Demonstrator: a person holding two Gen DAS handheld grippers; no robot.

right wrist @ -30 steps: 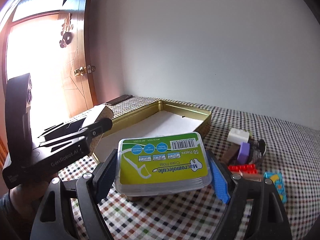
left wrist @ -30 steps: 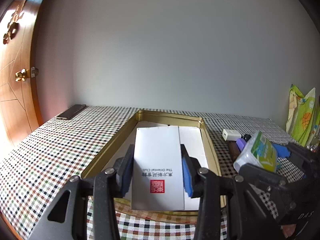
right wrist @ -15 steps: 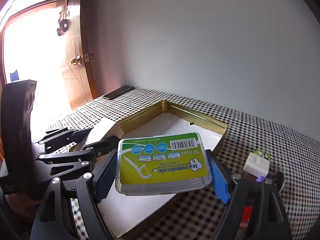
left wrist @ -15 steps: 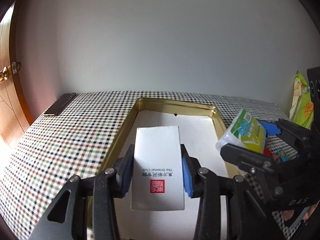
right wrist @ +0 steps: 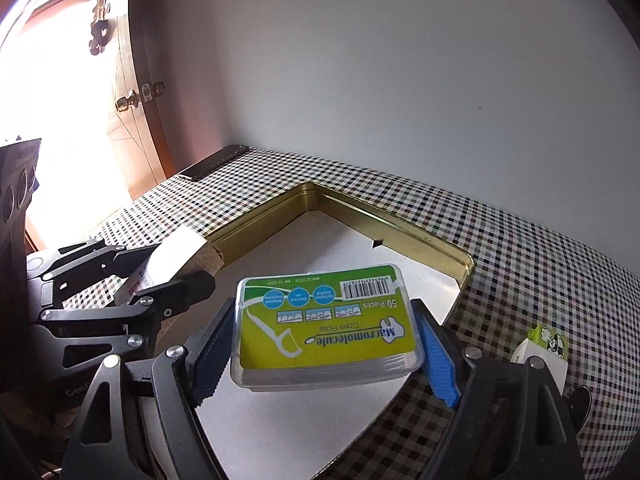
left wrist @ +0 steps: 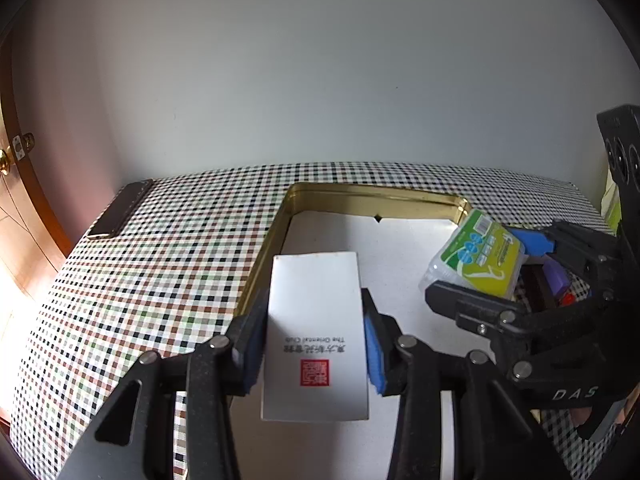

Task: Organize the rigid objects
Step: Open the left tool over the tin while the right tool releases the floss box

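Two grippers hang over a shallow gold tin tray (left wrist: 376, 200) that sits on a table covered in a small-check cloth (left wrist: 160, 280). The tray's floor is lined with white, and a small black notch shows at its far edge.

The left gripper (left wrist: 316, 344) has its jaws closed on a flat white box (left wrist: 316, 320), the blue pads pressing its two long sides. The box carries a line of dark print and a red square seal near the end closest to the camera. It is held above the tray's left part, its far end reaching over the white lining, close to the tray's left wall.

The right gripper (right wrist: 324, 344) clamps a clear plastic case of dental floss picks (right wrist: 326, 320) with a green and yellow label and a barcode; the pads bear on its two short ends. The case hangs above the tray's right half, clear of the lining, label up. From the left wrist view the same case (left wrist: 476, 256) appears at the tray's right rim, tilted, with the right gripper's black fingers around it.

Near the table's far left corner lies a dark flat phone-like slab (left wrist: 120, 216). Beyond the tray's right side are some small items, among them a purple block (left wrist: 556, 276) and a white block (right wrist: 540, 360); little else of them is visible. A wooden door with a brass knob (right wrist: 128, 100) stands at the left, bright light beside it.
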